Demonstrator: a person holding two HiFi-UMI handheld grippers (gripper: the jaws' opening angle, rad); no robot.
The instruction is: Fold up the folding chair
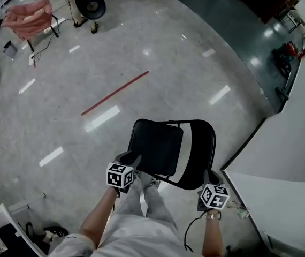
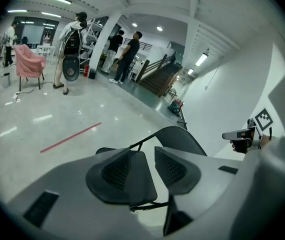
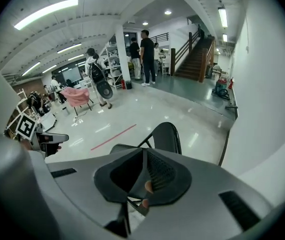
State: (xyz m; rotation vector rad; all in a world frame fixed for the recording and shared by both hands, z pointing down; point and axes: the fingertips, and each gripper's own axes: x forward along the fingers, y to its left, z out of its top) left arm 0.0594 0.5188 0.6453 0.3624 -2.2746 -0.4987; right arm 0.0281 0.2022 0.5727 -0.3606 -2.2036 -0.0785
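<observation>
A black folding chair [image 1: 155, 145] stands unfolded on the shiny floor just in front of me, its seat to the left and its curved backrest [image 1: 201, 146] to the right. My left gripper [image 1: 132, 159] hovers at the seat's near left corner; its jaws stand a little apart with nothing between them. In the left gripper view the chair's backrest [image 2: 177, 136] shows beyond the left gripper's pads [image 2: 117, 174]. My right gripper [image 1: 211, 176] is near the backrest's lower right edge, shut and empty. The right gripper view shows the chair [image 3: 165, 136] past its closed jaws.
A white counter [image 1: 286, 197] runs close along the right. A strip of red tape [image 1: 115, 92] lies on the floor beyond the chair. A pink armchair [image 1: 29, 16] and a black round device [image 1: 90, 5] stand far off. Several people [image 3: 146, 56] stand in the background.
</observation>
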